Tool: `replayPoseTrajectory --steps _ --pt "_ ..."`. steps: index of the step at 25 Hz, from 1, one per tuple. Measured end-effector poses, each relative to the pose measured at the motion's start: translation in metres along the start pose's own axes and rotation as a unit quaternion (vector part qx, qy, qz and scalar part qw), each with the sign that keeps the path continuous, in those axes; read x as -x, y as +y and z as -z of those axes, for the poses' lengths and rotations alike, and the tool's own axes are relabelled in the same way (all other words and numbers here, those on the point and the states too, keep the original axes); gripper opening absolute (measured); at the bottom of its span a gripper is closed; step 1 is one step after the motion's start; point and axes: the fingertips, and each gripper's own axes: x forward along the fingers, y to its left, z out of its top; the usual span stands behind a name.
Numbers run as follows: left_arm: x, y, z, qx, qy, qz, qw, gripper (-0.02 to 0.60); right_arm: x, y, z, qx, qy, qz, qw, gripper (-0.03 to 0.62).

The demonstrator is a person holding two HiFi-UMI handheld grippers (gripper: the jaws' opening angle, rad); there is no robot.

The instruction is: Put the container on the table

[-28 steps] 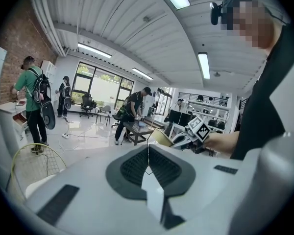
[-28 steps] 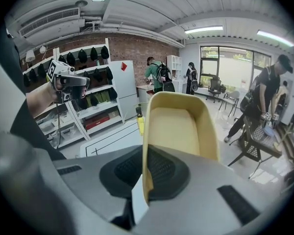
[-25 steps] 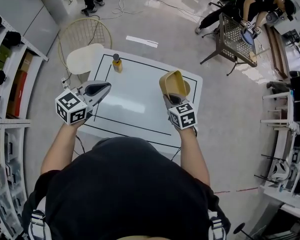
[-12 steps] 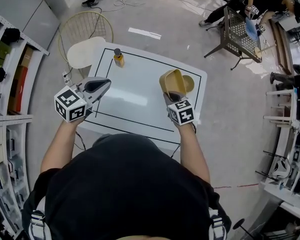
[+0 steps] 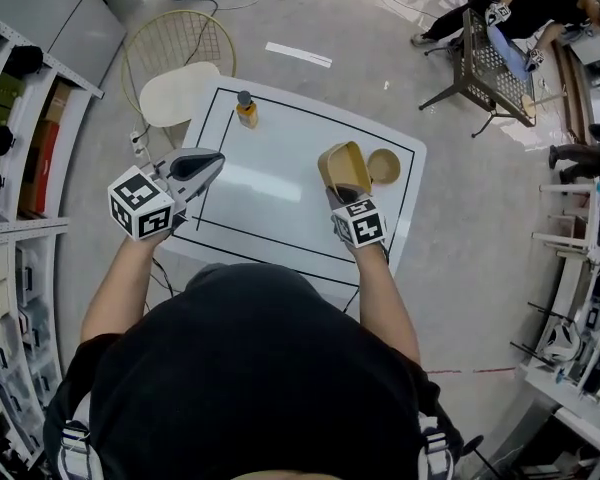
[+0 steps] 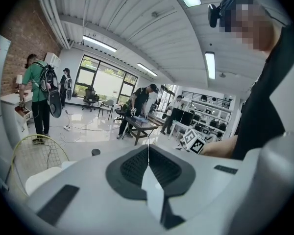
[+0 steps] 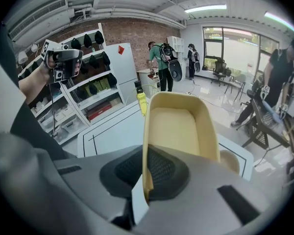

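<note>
A tan rectangular container (image 5: 344,169) (image 7: 180,131) hangs tilted above the right part of the white table (image 5: 270,188), held by one side wall in my right gripper (image 5: 346,196) (image 7: 146,180), which is shut on it. Beside it on the table lies a round tan lid or dish (image 5: 384,165) (image 7: 230,161). My left gripper (image 5: 196,167) (image 6: 148,168) is shut and empty, raised over the table's left edge.
A yellow bottle with a dark cap (image 5: 246,109) (image 7: 141,101) stands near the table's far left corner. A wire chair with a white seat (image 5: 174,76) sits behind the table. Shelving (image 5: 10,148) runs along the left; people and a mesh table (image 5: 490,63) are at the far right.
The head view has shifted so the table sits lower in frame. Both grippers hold nearly the same pose, and the container stays in the right gripper.
</note>
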Motion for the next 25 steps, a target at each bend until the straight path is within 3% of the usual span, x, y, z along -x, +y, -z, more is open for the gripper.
replayPoseTrajectory --steps 25 --pt "-0.016 0.043 0.022 0.021 0.028 0.001 0.9994 0.009 -0.078 0.006 0.049 0.014 0.096 -0.026 0.995 0.008"
